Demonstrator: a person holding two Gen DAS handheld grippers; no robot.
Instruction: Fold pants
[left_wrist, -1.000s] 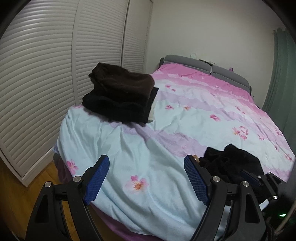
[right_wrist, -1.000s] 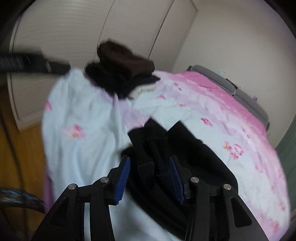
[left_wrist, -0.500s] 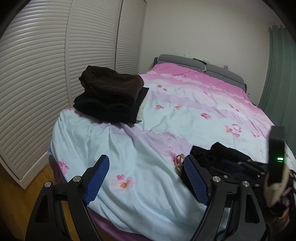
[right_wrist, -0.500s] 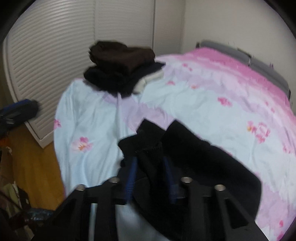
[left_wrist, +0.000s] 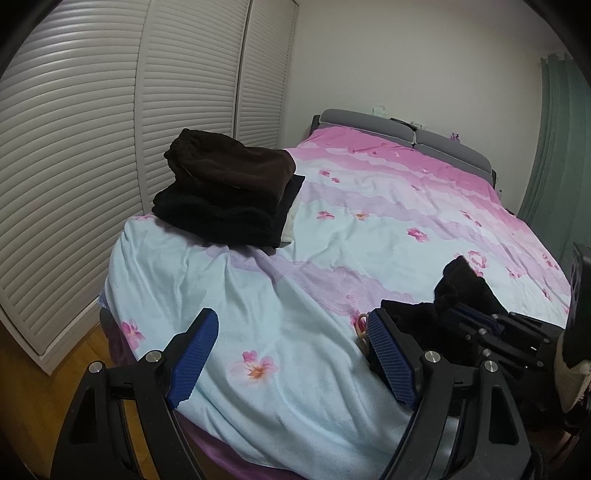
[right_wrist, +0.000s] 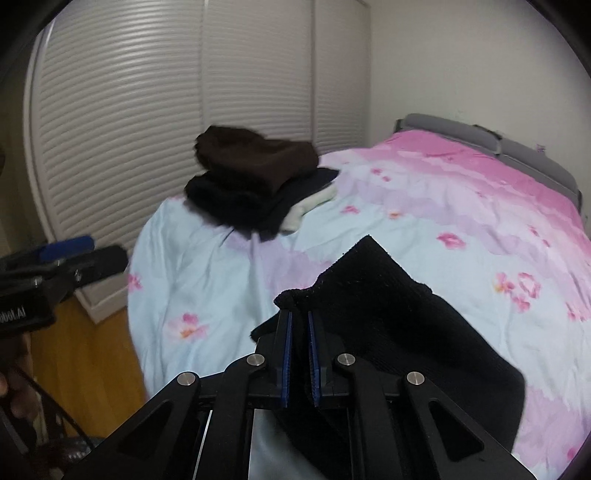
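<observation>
A pair of black pants (right_wrist: 399, 332) lies bunched at the near right of the bed. My right gripper (right_wrist: 299, 317) is shut on its edge and lifts it a little off the bedspread. The same pants (left_wrist: 458, 295) and right gripper (left_wrist: 476, 317) show at the right of the left wrist view. My left gripper (left_wrist: 291, 347) is open and empty above the near edge of the bed, left of the pants.
A stack of folded dark clothes (left_wrist: 229, 192) sits on the bed's far left corner, also in the right wrist view (right_wrist: 255, 181). The bedspread (left_wrist: 369, 229) is pale blue and pink with flowers. Louvred closet doors (left_wrist: 74, 147) stand left. A wood floor (right_wrist: 85, 354) lies below.
My right gripper has closed on the black pants and lifted the edge. My left gripper has shifted slightly and stays open.
</observation>
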